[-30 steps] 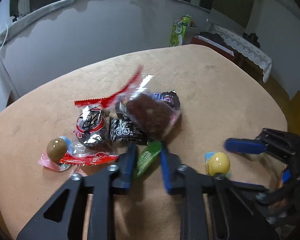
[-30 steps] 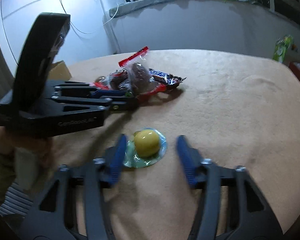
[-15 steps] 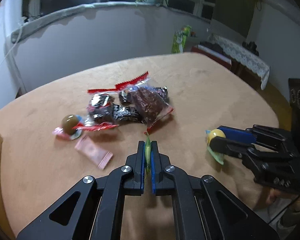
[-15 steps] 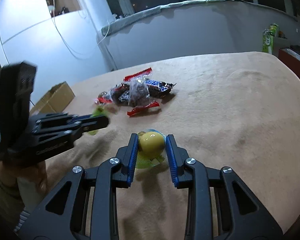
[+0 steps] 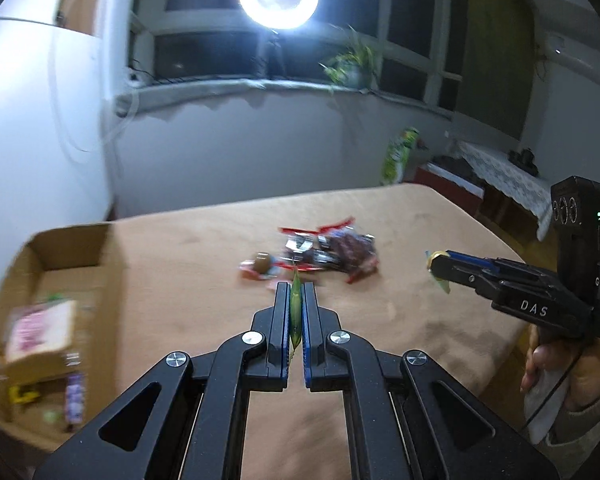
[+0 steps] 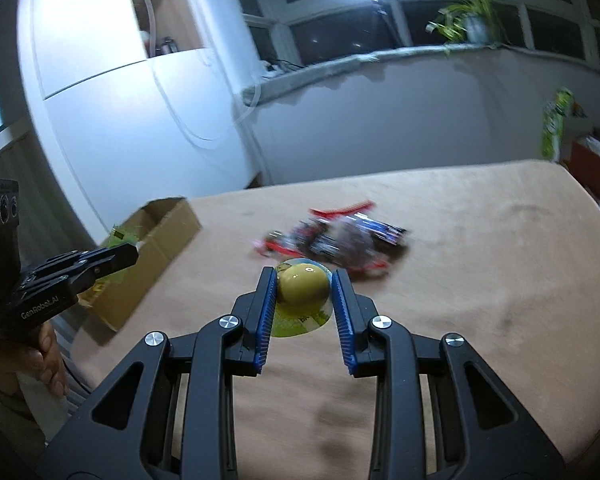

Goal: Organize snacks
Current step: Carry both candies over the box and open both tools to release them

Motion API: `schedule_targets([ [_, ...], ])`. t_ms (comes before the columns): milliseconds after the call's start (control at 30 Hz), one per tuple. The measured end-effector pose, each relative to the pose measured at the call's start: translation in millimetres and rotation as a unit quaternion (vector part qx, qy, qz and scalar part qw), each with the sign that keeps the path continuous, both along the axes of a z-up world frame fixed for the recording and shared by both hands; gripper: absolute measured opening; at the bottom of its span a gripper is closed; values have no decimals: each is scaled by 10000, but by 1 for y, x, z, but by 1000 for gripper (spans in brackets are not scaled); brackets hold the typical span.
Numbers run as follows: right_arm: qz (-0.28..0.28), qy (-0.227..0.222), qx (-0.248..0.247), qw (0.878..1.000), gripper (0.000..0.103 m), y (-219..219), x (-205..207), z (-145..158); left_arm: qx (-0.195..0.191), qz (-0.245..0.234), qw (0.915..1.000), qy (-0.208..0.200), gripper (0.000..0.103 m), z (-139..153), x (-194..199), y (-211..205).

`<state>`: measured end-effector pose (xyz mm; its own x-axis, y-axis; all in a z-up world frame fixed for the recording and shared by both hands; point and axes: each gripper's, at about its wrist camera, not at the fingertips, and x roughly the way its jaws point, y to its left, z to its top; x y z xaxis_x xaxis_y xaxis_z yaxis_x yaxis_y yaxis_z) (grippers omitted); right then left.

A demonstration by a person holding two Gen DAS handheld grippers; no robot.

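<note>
Green wrapper snack [image 5: 295,308], just one, is pinched flat in the left gripper [image 5: 296,292], up off the tabletop [image 5: 400,220]. One yellow ball candy [image 6: 303,283] sits clamped in the right gripper [image 6: 303,280]. One cardboard box [image 5: 66,256] stands left of the snack pile [image 5: 320,252], too blurry to count.

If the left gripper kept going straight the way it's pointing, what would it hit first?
Probably the snack pile on the table. The left gripper, shut on a green packet, points at the pile's near edge, though depth is unclear.
</note>
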<state>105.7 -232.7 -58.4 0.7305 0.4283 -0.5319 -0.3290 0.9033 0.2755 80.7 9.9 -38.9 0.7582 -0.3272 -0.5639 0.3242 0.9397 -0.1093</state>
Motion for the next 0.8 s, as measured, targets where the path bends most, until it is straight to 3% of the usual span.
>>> schedule_targets([
  [367,1046,-248,-206,9940,29,124,14,29,69,1033,9943,-250,3,6,-19,100],
  [600,1708,-235,-376,9843,29,203,32,26,134,1576,9874,-47,3,-16,-19,155],
  [800,2184,-160,-486,9745,30,261,54,14,76,1638,9863,193,4,-39,-17,174],
])
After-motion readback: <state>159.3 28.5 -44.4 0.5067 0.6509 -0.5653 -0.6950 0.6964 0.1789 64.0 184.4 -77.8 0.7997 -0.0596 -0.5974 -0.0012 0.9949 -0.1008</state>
